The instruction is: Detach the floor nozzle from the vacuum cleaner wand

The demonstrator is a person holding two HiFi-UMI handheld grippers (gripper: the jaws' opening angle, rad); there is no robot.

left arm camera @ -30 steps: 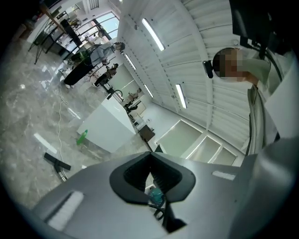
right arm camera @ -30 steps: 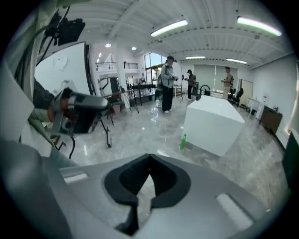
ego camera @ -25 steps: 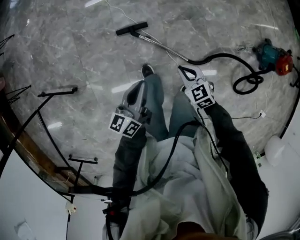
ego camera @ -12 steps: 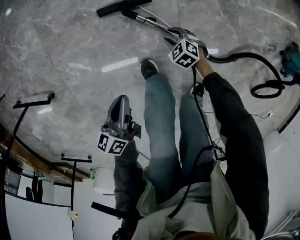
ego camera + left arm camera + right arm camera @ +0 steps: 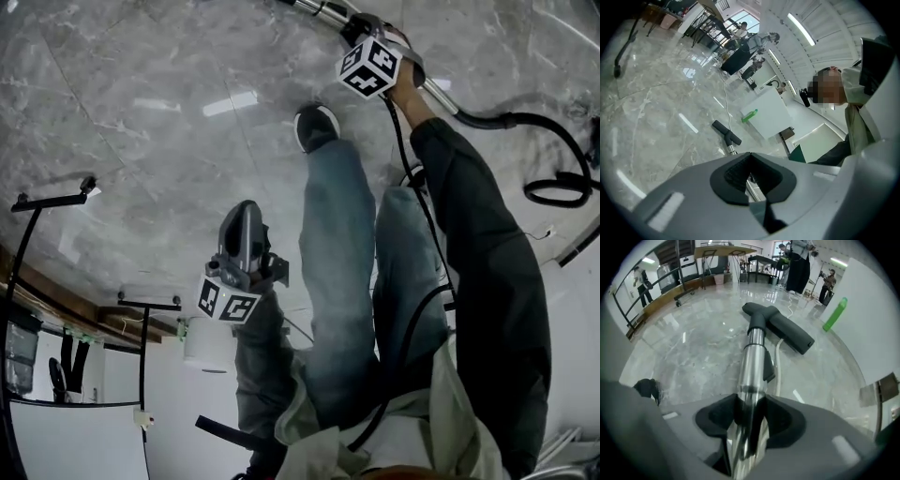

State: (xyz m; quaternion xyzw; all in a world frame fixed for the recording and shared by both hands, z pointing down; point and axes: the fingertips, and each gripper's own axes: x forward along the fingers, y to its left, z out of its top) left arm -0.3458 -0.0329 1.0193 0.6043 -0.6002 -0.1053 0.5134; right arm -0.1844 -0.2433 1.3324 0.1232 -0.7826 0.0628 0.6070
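1. The right gripper (image 5: 360, 26) is pointed steeply down over the metal wand (image 5: 754, 357), which runs up between its jaws. The jaws are opening and the tube is not clamped yet. This is judged to be so that the tube can be taken in fully before a grip is made.
2. The floor nozzle (image 5: 780, 326) is seen lying flat on the floor (image 5: 141, 141), fitted to the far end of the wand, out on open floor and near a white wall. Because the wand is straddled partway along its length, the joint is left clear.
3. The left gripper (image 5: 246, 211) is held low beside the person's leg, its jaws closed together with nothing between them. The nozzle is seen ahead of it, well apart. This gripper is probably being kept free for the nozzle end.
4. The hose (image 5: 525, 122) is left in slack loops on the floor behind the right gripper, so little pull on the wand is expected.
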